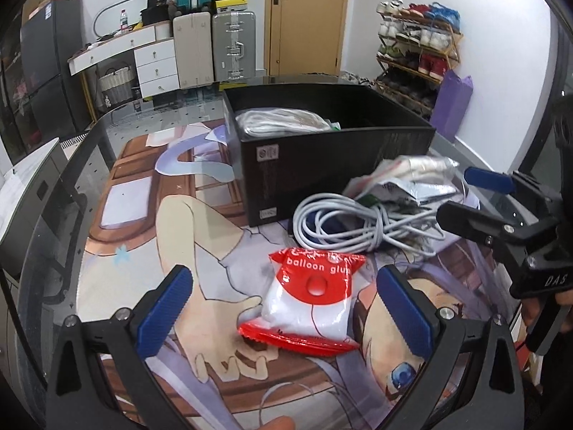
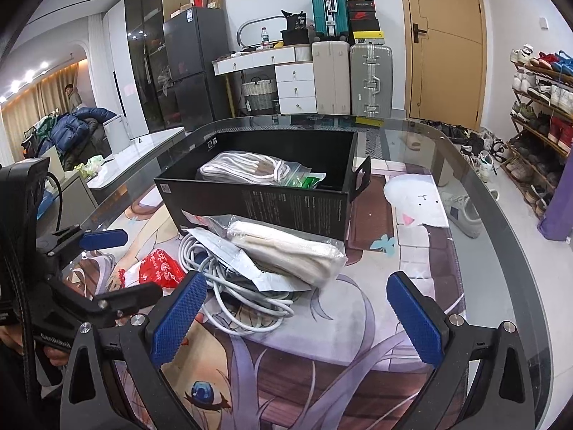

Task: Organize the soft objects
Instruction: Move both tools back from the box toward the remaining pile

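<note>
We hold our left gripper (image 1: 284,313) with its blue-padded fingers spread wide apart, low over the glass-topped table (image 2: 476,251) with its printed cartoon mat. Between those fingers, touching neither, lies a red-and-white plastic packet printed "balloon glue" (image 1: 309,304), flat on the mat.

Just beyond the packet sits a loose coil of grey-white cable (image 1: 358,225), and resting on the far right part of that coil is a clear plastic bag holding folded cream cloth (image 2: 286,251), tilted against the near wall of the box. The open black cardboard box (image 1: 322,165) stands farther back on the table; inside it, at its left end, we see a clear bag of white cord (image 2: 247,170) with a bit of green packaging beside it.

Our right gripper (image 2: 293,313) also has its fingers wide apart and holds nothing; it hovers near the cable coil and the cloth bag, to the right of the left gripper.
</note>
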`<state>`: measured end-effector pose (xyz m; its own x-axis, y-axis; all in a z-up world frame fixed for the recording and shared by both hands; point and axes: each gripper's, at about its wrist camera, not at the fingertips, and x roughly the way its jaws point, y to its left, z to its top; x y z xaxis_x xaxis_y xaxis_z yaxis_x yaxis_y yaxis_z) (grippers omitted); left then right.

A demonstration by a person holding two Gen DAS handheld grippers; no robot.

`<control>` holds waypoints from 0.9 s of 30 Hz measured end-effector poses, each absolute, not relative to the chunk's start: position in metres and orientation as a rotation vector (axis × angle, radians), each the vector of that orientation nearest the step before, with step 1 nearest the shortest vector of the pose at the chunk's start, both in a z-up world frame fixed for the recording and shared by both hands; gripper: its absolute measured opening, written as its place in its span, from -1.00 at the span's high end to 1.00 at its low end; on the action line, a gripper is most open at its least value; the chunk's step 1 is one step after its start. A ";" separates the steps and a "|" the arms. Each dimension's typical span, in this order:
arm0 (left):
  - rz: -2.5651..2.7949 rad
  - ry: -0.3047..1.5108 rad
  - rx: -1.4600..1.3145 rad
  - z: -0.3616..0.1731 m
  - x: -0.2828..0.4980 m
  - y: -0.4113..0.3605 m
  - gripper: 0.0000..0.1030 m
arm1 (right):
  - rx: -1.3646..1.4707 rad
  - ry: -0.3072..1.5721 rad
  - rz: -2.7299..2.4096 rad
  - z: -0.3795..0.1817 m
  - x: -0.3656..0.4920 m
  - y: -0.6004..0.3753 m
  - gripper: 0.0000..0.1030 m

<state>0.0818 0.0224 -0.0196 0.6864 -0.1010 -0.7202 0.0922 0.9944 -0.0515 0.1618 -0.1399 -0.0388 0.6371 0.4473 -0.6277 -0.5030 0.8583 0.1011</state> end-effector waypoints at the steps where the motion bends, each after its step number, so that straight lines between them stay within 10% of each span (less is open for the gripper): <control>1: -0.107 0.811 -0.002 -0.021 0.082 0.021 -1.00 | -0.087 0.695 0.543 -0.040 0.162 -0.140 -0.99; 27: -0.097 0.872 -0.045 -0.030 0.088 0.038 -1.00 | -0.005 0.891 0.470 -0.063 0.194 -0.095 -0.98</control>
<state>0.0875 0.0384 -0.0301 0.6389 -0.1040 -0.7622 0.0668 0.9946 -0.0797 0.1943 -0.0948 -0.0625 0.5341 0.3919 -0.7491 -0.3961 0.8988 0.1878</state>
